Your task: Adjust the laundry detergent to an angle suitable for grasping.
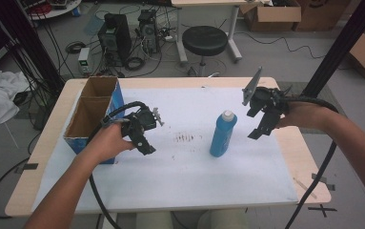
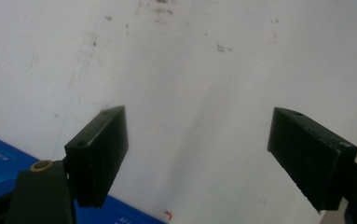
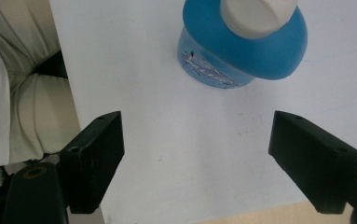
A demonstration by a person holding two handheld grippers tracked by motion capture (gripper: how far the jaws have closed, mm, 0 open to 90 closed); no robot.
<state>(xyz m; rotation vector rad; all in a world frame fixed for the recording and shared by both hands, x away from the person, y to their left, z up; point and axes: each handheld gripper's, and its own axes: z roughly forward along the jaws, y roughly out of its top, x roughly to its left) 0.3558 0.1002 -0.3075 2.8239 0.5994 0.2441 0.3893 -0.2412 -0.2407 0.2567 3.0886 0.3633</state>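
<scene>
A light wooden table [image 1: 51, 129] fills the middle of the frame; a white sheet [image 1: 180, 176] covers most of its top; a blue bottle [image 1: 223, 134] with a white cap stands upright right of centre; an open cardboard box [image 1: 93, 112] with blue sides sits at the left.

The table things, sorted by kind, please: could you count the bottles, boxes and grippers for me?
Blue bottle with a white cap, standing upright: 1
Open cardboard box with blue sides: 1
Hand-held grippers, left gripper and right gripper, both open and empty: 2
Total: 4
</scene>
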